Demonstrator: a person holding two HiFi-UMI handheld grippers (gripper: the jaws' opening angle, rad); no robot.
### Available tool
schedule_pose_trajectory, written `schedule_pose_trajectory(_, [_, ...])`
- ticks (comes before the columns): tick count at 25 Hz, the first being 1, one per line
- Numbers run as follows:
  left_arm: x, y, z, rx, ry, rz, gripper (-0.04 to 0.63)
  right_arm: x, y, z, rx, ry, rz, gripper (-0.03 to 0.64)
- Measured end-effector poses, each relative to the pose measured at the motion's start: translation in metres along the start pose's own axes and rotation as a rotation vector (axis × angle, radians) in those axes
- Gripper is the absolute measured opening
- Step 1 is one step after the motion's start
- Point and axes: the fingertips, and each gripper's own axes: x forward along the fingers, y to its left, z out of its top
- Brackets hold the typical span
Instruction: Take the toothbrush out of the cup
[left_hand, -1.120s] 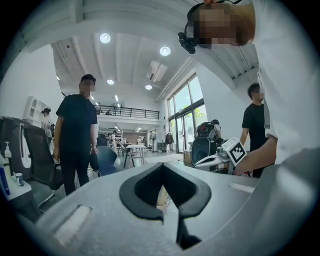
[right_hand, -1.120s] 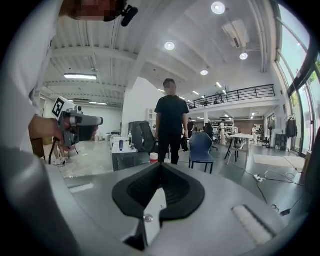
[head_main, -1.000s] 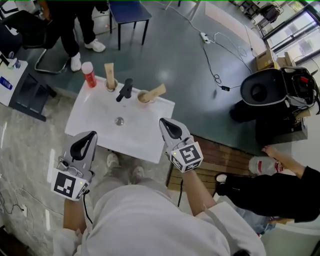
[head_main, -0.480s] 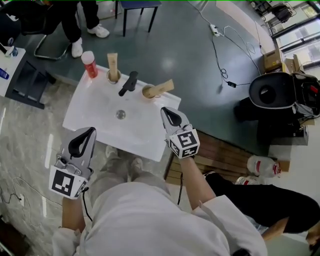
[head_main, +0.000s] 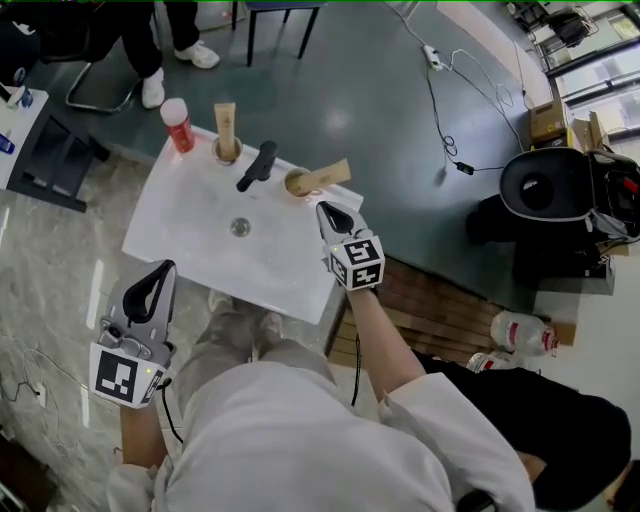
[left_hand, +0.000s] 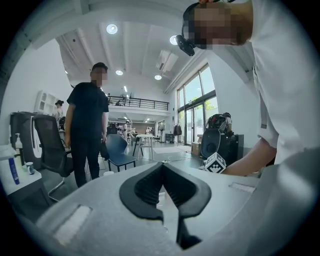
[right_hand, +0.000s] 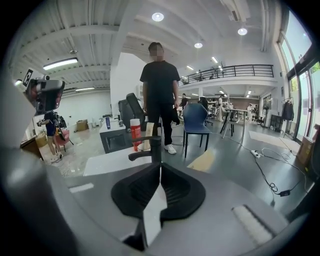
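On the back rim of the white sink (head_main: 190, 235) stand two wooden cups. The right cup (head_main: 295, 184) holds a tan flat toothbrush (head_main: 330, 175) that leans to the right; its tan end (right_hand: 202, 161) shows in the right gripper view. The left cup (head_main: 226, 150) holds an upright tan piece (head_main: 225, 120). My right gripper (head_main: 329, 211) hovers just in front of the right cup. Its jaws have just eased apart a trifle, still all but together, with nothing between them. My left gripper (head_main: 160, 272) is shut and empty, off the sink's near left corner.
A black faucet (head_main: 256, 166) stands between the cups, and a red bottle (head_main: 178, 124) with a white cap is at the far left corner. The drain (head_main: 240, 227) lies mid-basin. A person in black (right_hand: 160, 95) stands behind the sink beside a blue chair (right_hand: 196, 120).
My right gripper has dropped and moved forward toward the right cup. My left gripper has sunk and drawn back a little, away from the sink.
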Motion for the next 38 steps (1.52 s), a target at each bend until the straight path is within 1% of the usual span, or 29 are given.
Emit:
schedule_pose_trajectory(6, [-0.007,0.008,-0.004,-0.005,0.011,0.027,-0.002,0.026,-0.015,-0.021,0.048,0.053,-0.017,0.029])
schedule_pose_trajectory(9, [-0.01,0.012,-0.006,-0.006,0.014,0.036,-0.003,0.038,-0.021,-0.032,0.078,0.086,-0.022,0.065])
schedule_pose_trajectory(14, [-0.014,0.019,-0.009,-0.009,0.022,0.053,-0.003,0.052,-0.034,-0.045,0.123,0.128,-0.054,0.074])
schedule_pose_trajectory(18, [-0.016,0.023,-0.009,-0.011,0.027,0.063,-0.002,0.06,-0.045,-0.052,0.184,0.151,-0.086,0.125])
schedule_pose_trajectory(21, [-0.016,0.026,-0.009,-0.011,0.029,0.065,-0.003,0.064,-0.053,-0.054,0.216,0.155,-0.108,0.152])
schedule_pose_trajectory(23, [-0.016,0.028,-0.009,-0.011,0.03,0.069,-0.003,0.068,-0.056,-0.055,0.23,0.153,-0.112,0.158])
schedule_pose_trajectory(30, [-0.017,0.033,-0.012,-0.013,0.044,0.084,-0.002,0.085,-0.06,-0.053,0.254,0.142,-0.106,0.178])
schedule_pose_trajectory(38, [-0.021,0.04,-0.017,-0.015,0.062,0.109,-0.003,0.105,-0.063,-0.053,0.236,0.153,-0.107,0.178])
